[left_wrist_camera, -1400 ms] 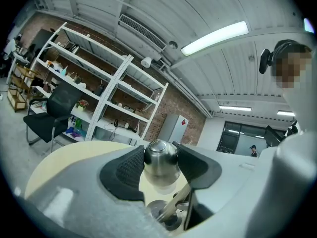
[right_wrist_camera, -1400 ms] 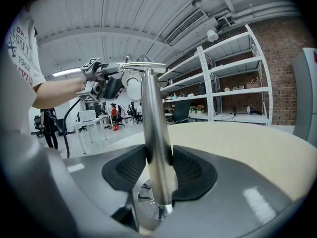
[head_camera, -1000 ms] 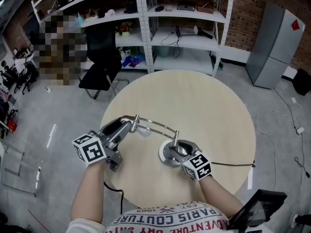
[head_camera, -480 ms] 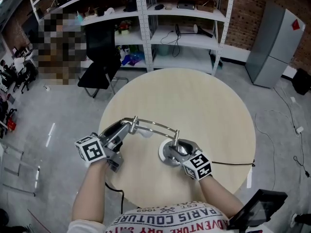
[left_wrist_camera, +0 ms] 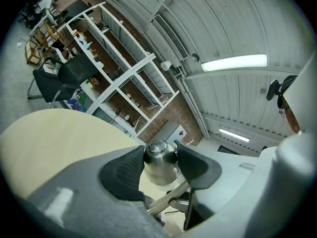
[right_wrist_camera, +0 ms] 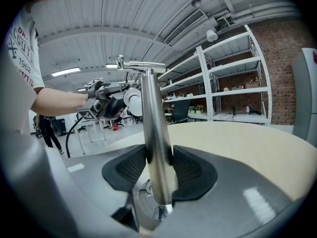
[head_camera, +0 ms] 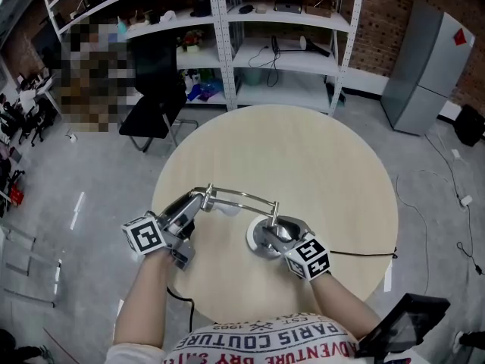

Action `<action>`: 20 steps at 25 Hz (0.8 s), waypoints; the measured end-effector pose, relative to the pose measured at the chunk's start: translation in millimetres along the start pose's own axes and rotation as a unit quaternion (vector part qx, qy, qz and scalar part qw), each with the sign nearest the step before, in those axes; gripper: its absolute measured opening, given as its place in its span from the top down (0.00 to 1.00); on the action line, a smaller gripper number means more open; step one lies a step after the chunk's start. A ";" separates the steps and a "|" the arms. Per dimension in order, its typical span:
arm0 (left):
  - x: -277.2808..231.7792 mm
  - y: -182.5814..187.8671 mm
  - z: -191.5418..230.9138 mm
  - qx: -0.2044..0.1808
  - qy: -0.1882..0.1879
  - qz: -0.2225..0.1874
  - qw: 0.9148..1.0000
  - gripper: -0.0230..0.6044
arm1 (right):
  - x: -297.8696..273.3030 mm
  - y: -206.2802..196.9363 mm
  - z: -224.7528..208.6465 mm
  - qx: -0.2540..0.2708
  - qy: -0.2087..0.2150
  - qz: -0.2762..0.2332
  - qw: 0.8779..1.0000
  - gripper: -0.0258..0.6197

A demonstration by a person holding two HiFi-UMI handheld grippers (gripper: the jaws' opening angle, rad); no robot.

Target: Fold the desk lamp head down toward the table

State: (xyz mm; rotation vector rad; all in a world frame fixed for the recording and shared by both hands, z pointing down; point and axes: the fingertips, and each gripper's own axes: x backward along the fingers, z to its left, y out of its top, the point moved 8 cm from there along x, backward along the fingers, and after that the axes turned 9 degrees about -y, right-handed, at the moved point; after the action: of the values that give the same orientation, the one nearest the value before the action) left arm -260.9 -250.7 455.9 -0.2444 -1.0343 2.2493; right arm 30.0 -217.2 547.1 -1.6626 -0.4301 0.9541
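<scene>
Right gripper [right_wrist_camera: 158, 170]: one, nearest me; I see its two fingers clamped on the lamp's upright chrome post [right_wrist_camera: 154, 133], low down, just above the base.
Left gripper [left_wrist_camera: 159, 165]: one; its two fingers are clamped on the chrome lamp head [left_wrist_camera: 159, 160], a pad on either side.
Desk lamp [head_camera: 242, 196]: one, on the near-left part of the counter. Its round base [head_camera: 258, 243] sits flat, and the arm runs roughly level from the post top leftward to the head, which is up clear of the counter.
Power cord [head_camera: 364, 255]: one, black, trailing right from the base.
Counter [head_camera: 303, 158]: one, round, pale wood.
Office chair [head_camera: 155, 105]: one, black, on the floor beyond the counter.
Shelving [head_camera: 288, 44]: white metal racks, two bays I can count, against a brick wall.
</scene>
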 end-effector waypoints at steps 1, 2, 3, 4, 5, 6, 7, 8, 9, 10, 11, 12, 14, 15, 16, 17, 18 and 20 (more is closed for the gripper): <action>0.0 -2.0 1.8 0.003 -0.002 -0.002 1.000 0.62 | 0.0 -0.5 -0.4 0.000 0.000 0.000 1.000 0.70; 0.0 -4.3 3.4 0.009 -0.003 -0.004 1.000 0.62 | 0.3 -0.7 -0.6 0.000 -0.001 0.000 1.000 0.70; 0.1 -7.1 4.8 0.019 -0.005 -0.007 1.000 0.62 | 0.6 -0.8 -0.7 0.000 -0.001 -0.001 1.000 0.70; 0.4 -10.3 6.5 0.029 -0.006 -0.010 1.000 0.62 | 0.9 -1.0 -0.7 -0.001 -0.001 -0.001 1.000 0.70; 1.2 -12.9 8.8 0.033 -0.005 -0.011 0.999 0.62 | 1.1 -1.3 -0.8 0.000 -0.001 0.000 1.000 0.70; 1.9 -14.5 11.3 0.031 -0.005 -0.011 0.999 0.62 | 1.2 -1.5 -0.9 0.000 -0.001 0.000 1.000 0.70; 1.7 -15.8 12.6 0.033 -0.008 -0.013 0.999 0.62 | 1.3 -1.7 -1.2 -0.001 -0.001 0.000 1.000 0.70; 0.9 -17.6 12.5 0.041 -0.011 -0.018 0.999 0.62 | 1.3 -1.8 -1.4 -0.001 -0.002 0.000 1.000 0.70; -0.3 -20.0 11.9 0.053 -0.014 -0.024 0.998 0.62 | 1.4 -1.8 -1.7 -0.001 -0.002 0.000 1.000 0.70; -1.3 -22.3 11.6 0.065 -0.018 -0.029 0.997 0.62 | 1.5 -1.9 -2.0 -0.001 -0.002 0.000 1.000 0.70; -1.9 -24.0 11.9 0.072 -0.020 -0.033 0.997 0.62 | 1.4 -1.8 -2.3 -0.001 -0.002 0.000 1.000 0.70; -2.1 -25.1 12.8 0.076 -0.021 -0.035 0.996 0.62 | 1.3 -1.6 -2.5 -0.001 -0.002 0.001 1.000 0.70; -2.3 -26.2 14.6 0.082 -0.021 -0.038 0.996 0.62 | 1.1 -0.9 -3.0 -0.001 -0.003 0.002 1.000 0.70; -2.5 -26.9 15.0 0.084 -0.021 -0.039 0.995 0.62 | 1.2 -0.8 -3.2 -0.002 -0.003 0.002 1.000 0.70; -2.8 -27.6 15.3 0.086 -0.022 -0.041 0.995 0.62 | 1.3 -0.7 -3.3 -0.002 -0.004 0.002 1.000 0.70; -3.0 -28.4 15.7 0.088 -0.023 -0.043 0.995 0.62 | 1.3 -0.6 -3.5 -0.002 -0.004 0.002 1.000 0.70; -3.3 -29.1 16.1 0.091 -0.024 -0.045 0.995 0.62 | 1.2 -0.2 -3.7 -0.003 -0.003 0.001 1.000 0.70; -4.0 -30.9 17.5 0.098 -0.025 -0.050 0.994 0.62 | 0.8 0.7 -4.3 -0.003 -0.003 0.001 1.000 0.70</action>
State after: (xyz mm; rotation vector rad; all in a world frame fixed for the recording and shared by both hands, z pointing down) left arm -250.4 -249.0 490.0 -0.0511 -0.8256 2.2568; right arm 33.6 -219.6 546.5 -1.6656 -0.4363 0.9603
